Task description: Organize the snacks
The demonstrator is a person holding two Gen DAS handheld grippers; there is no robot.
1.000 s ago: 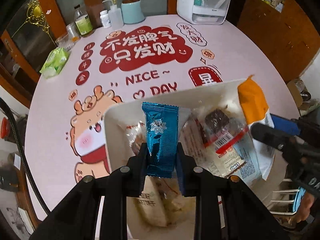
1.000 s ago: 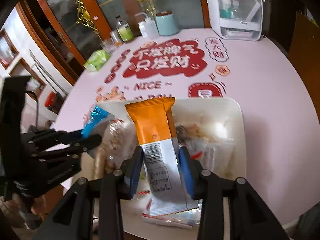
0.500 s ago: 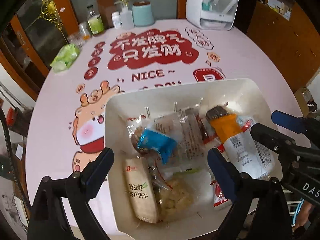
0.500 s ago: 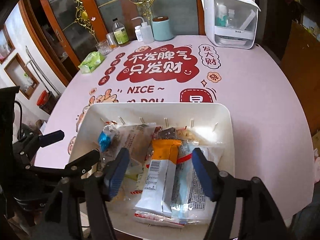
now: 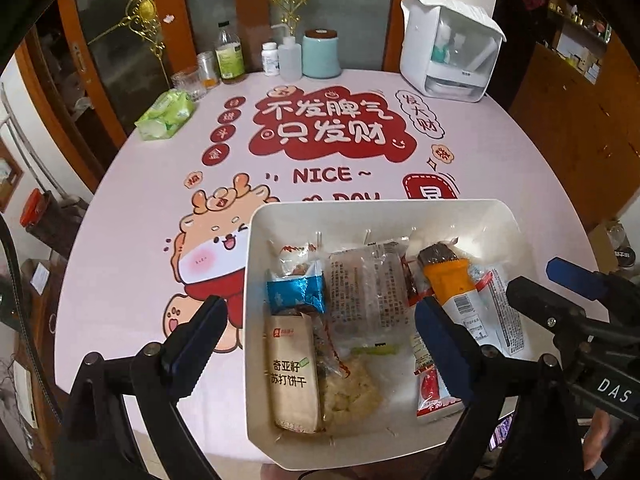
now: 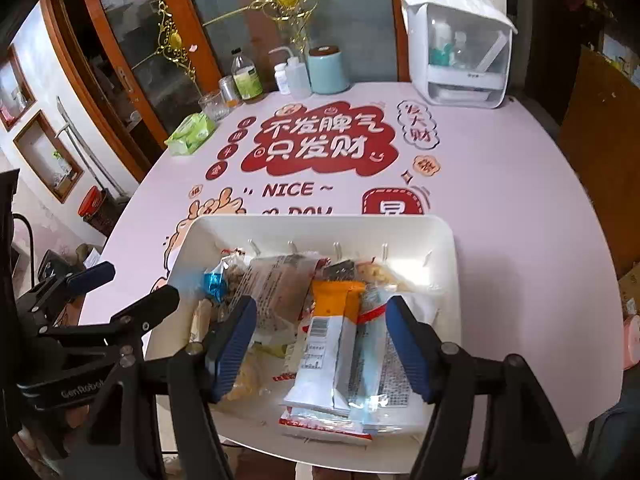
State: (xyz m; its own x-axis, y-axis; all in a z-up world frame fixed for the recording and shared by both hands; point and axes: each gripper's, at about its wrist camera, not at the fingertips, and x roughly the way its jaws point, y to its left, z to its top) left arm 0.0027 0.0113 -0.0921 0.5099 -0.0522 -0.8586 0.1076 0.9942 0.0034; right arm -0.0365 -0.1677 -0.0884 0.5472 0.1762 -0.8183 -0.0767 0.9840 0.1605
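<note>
A white bin (image 5: pixel 380 205) stands at the near edge of the table and holds several wrapped snacks. A blue foil packet (image 5: pixel 296 295) lies in its left part, above a beige cracker pack (image 5: pixel 292 376). An orange-and-white packet (image 5: pixel 450 282) lies in the right part on other wrappers. My left gripper (image 5: pixel 318 312) hangs open above the bin with nothing between its fingers. In the right wrist view my right gripper (image 6: pixel 320 308) is open too, above the orange-and-white packet (image 6: pixel 334 304) and apart from it. The blue foil packet (image 6: pixel 214 282) sits left of it. Each gripper shows at the edge of the other's view.
The round table (image 5: pixel 500 152) has a pink cloth with red print. At the back stand a white dispenser box (image 5: pixel 448 48), a teal canister (image 5: pixel 321 54), bottles (image 5: pixel 230 56), a glass (image 5: pixel 186 80) and a green tissue pack (image 5: pixel 166 114). A wooden cabinet (image 5: pixel 580 112) stands right.
Both grippers opened: the blue packet dropped from the left one and the orange packet from the right one into the bin. Both grippers then rose and drew back.
</note>
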